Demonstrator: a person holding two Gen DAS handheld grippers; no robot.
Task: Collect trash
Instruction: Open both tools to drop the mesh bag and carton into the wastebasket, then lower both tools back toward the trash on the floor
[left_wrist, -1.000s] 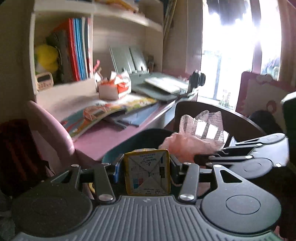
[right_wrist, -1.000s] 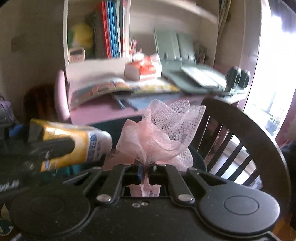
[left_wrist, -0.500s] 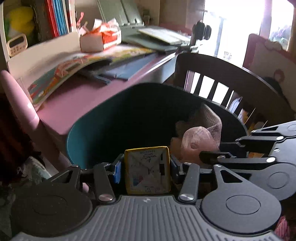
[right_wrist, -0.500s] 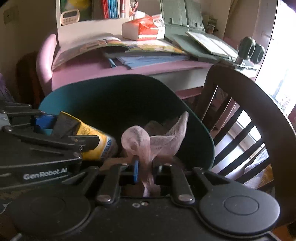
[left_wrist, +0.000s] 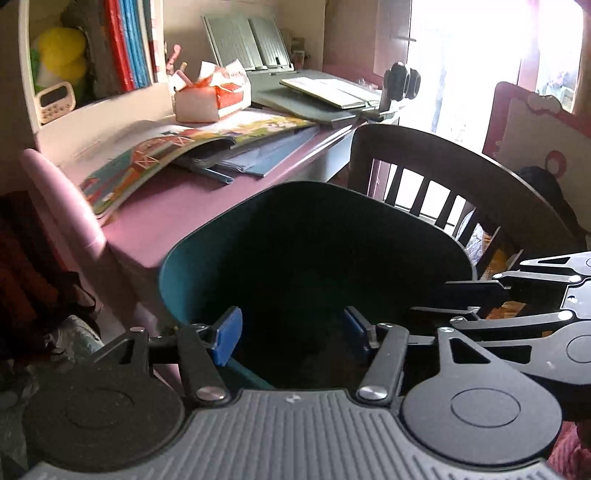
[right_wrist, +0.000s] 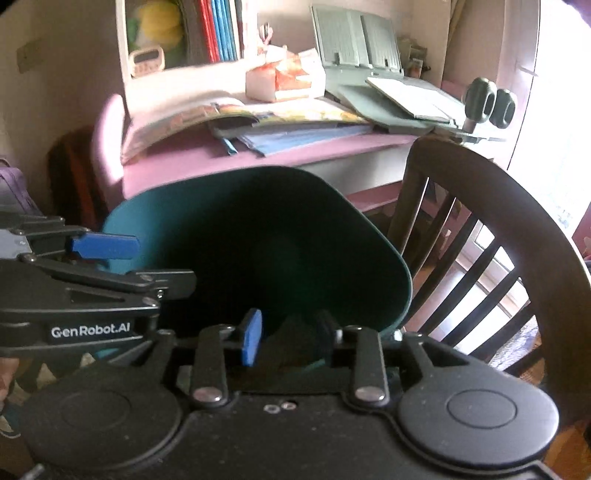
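Note:
A teal trash bin (left_wrist: 192, 266) stands in front of the pink desk; it also shows in the right wrist view (right_wrist: 369, 236). Its inside is dark and its contents cannot be made out. My left gripper (left_wrist: 291, 334) is open and empty over the bin's near rim. My right gripper (right_wrist: 288, 338) is open and empty over the same bin, just right of the left one. The right gripper also shows in the left wrist view (left_wrist: 469, 295), and the left gripper in the right wrist view (right_wrist: 147, 262).
A dark wooden chair (left_wrist: 443, 162) stands right of the bin, close to my right gripper. The pink desk (left_wrist: 166, 221) behind holds open books, a tissue box (left_wrist: 210, 99) and a grey book stand. A pink chair back (left_wrist: 62, 195) is at the left.
Both grippers have opened. The yellow carton has left the left gripper and the pink mesh has left the right gripper; both are out of sight in the dark bin.

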